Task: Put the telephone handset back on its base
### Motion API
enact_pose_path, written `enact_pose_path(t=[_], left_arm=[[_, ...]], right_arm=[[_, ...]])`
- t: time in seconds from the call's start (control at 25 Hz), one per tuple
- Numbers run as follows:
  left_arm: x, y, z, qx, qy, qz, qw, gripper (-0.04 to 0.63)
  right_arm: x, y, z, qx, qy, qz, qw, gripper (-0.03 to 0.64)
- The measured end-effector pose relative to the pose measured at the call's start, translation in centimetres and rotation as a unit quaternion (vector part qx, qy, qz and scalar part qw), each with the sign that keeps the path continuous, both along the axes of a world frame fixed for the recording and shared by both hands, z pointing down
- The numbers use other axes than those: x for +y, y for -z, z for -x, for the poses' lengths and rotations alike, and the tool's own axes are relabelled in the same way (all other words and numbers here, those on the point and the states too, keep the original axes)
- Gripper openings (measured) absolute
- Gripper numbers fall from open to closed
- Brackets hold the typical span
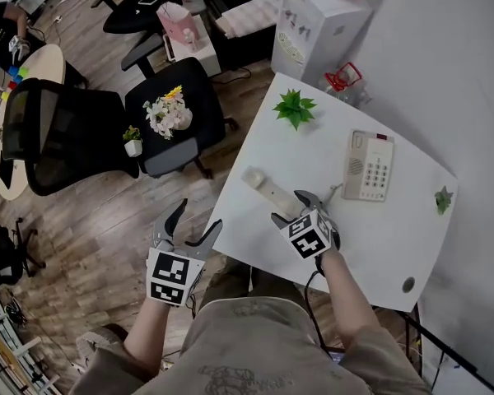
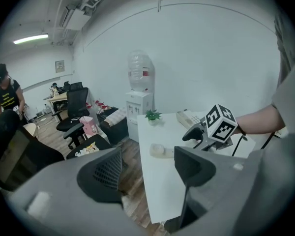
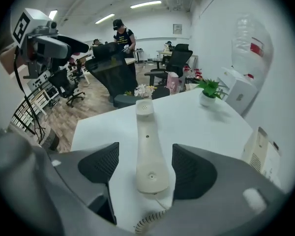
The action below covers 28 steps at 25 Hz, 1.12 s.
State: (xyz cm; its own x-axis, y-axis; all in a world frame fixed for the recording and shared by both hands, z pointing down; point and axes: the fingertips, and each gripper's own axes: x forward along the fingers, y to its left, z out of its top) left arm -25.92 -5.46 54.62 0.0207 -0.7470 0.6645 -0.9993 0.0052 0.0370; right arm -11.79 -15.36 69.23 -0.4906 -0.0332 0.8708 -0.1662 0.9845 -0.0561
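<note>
Progress stands at the opening step. The handset (image 1: 267, 189) lies flat on the white worktop (image 1: 354, 245), left of centre in the head view. It is well apart from the base (image 1: 369, 165), which sits toward the upper right of that frame with nothing on its cradle. No lift has been made. Gripping the handset, carrying it across and seating it are all left to do.

The right tool (image 1: 290, 206) is released, with its jaws spread to either side of the handset's near end. In the right gripper view the cream handset runs straight up the middle of the frame between the two dark pads. A strip of worktop shows on each side of it, so I judge neither pad is pressing on it yet. The coiled cord (image 3: 146, 223) curls out at the bottom edge of that view.

The right forearm reaches up from the bottom of the head view across the worktop's near edge, with the marker cube facing upward. The left tool (image 1: 199, 216) is at the lower left of that frame, off the worktop's edge and over the wooden floor (image 1: 107, 237). It is released too, its jaws wide and nothing between them. It points roughly toward the handset but is well apart from it.
</note>
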Motion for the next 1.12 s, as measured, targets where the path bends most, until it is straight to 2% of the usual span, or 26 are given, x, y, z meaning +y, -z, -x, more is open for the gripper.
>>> enact_pose_path(t=[0.24, 0.4, 0.44, 0.56, 0.72, 0.88, 1.0, 1.12], left_arm=[[0.9, -1.6, 0.4, 0.01, 0.004, 0.022, 0.9997, 0.321], [1.2, -1.9, 1.3, 0.01, 0.012, 0.023, 0.9996, 0.321], [1.2, -2.0, 1.4, 0.011, 0.012, 0.022, 0.9996, 0.321], [1.2, -2.2, 1.1, 0.019, 0.01, 0.019, 0.9996, 0.321], [0.7, -2.1, 0.5, 0.023, 0.0, 0.019, 0.9996, 0.321], [0.0, -1.5, 0.1, 0.021, -0.01, 0.01, 0.9997, 0.321], [-0.4, -1.0, -0.2, 0.02, -0.018, 0.003, 0.9996, 0.321], [-0.9, -0.4, -0.4, 0.02, -0.026, -0.004, 0.9994, 0.321]], right_arm=[[-0.2, -4.7, -1.1, 0.076, 0.033, -0.031, 0.996, 0.366], [-0.3, -5.4, -0.9, 0.077, 0.032, -0.003, 0.996, 0.371], [-0.3, -5.5, -0.9, 0.076, 0.03, 0.006, 0.997, 0.362], [-0.6, -5.5, -1.0, 0.083, 0.019, 0.019, 0.996, 0.279], [-0.4, -5.1, -1.1, 0.097, -0.004, 0.052, 0.994, 0.275], [-0.3, -4.3, -1.4, 0.052, -0.075, 0.13, 0.987, 0.275], [-0.5, -2.8, -1.6, -0.007, -0.15, 0.206, 0.967, 0.273], [-0.8, -0.6, -1.7, -0.055, -0.19, 0.248, 0.948, 0.273]])
